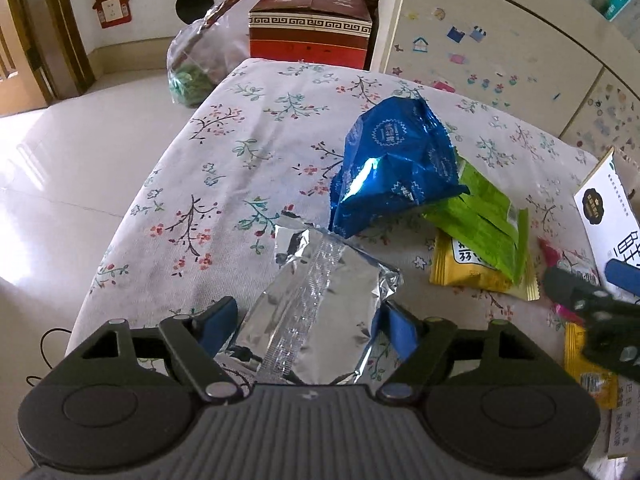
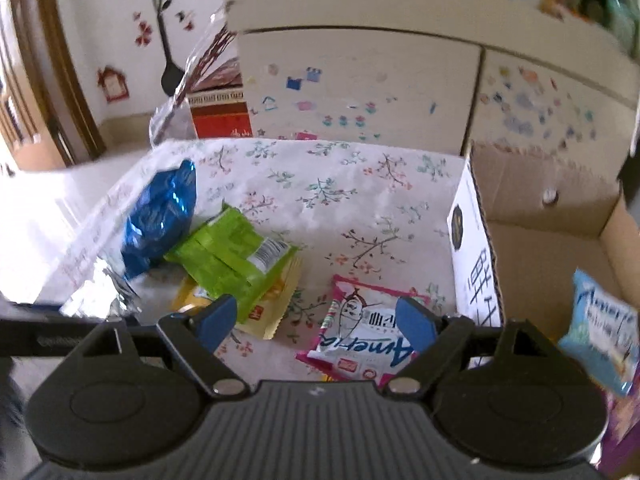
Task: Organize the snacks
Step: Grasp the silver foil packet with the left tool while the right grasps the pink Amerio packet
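Note:
My left gripper [image 1: 308, 326] has its blue fingers on both sides of a silver foil snack bag [image 1: 316, 312] on the flowered tablecloth [image 1: 224, 152]; whether they press it I cannot tell. Beyond it lie a blue foil bag [image 1: 396, 164], a green packet [image 1: 484, 220] and a yellow packet [image 1: 464, 272]. My right gripper [image 2: 320, 320] is open and empty above a pink-edged packet [image 2: 360, 340]. The blue bag [image 2: 160, 216], green packet [image 2: 232, 260] and silver bag [image 2: 96, 296] show at its left.
An open cardboard box [image 2: 560, 248] with a white printed side stands at the right and holds a light blue packet [image 2: 600, 336]. A cream cabinet [image 2: 360, 92] with stickers stands behind the table. A red-brown box [image 1: 308, 28] and a clear plastic bag [image 1: 192, 72] are at the far end.

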`<move>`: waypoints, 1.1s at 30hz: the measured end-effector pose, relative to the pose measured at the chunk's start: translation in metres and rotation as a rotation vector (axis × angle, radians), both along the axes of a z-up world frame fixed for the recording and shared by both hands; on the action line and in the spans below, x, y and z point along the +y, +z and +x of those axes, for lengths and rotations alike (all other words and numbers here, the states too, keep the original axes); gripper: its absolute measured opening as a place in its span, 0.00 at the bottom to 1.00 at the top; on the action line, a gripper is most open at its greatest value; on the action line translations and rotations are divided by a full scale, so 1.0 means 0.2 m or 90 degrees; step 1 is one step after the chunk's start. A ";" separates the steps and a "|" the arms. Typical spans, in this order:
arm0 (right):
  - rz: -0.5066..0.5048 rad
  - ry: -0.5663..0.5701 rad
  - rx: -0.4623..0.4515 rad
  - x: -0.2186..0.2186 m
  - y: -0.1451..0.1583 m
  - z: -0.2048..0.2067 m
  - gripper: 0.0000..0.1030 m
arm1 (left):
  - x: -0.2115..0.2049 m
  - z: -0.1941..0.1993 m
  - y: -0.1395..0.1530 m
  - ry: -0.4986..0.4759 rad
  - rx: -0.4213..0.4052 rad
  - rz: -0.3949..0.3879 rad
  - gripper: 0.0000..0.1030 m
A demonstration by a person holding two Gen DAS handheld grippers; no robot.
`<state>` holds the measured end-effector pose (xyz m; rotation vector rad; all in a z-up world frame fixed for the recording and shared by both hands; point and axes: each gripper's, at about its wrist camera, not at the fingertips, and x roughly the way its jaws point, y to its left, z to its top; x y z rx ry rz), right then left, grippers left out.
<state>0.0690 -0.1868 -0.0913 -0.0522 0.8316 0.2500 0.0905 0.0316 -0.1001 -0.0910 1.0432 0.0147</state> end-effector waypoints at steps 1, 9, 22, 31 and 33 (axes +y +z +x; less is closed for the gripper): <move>-0.007 0.003 0.004 0.01 -0.02 0.01 0.84 | 0.00 0.00 0.00 0.000 0.000 0.002 0.81; -0.017 0.015 0.012 0.05 -0.13 0.05 0.85 | -0.01 0.00 -0.01 -0.001 0.000 0.002 0.83; 0.179 0.165 0.065 -0.04 -0.02 -0.03 0.77 | 0.05 0.02 0.01 0.034 0.008 -0.024 0.83; 0.085 0.021 0.054 -0.06 -0.07 0.04 0.81 | -0.01 0.01 0.03 0.007 -0.012 0.018 0.83; 0.078 0.024 0.056 -0.05 -0.09 0.05 0.81 | -0.02 0.01 0.03 -0.003 -0.015 0.022 0.84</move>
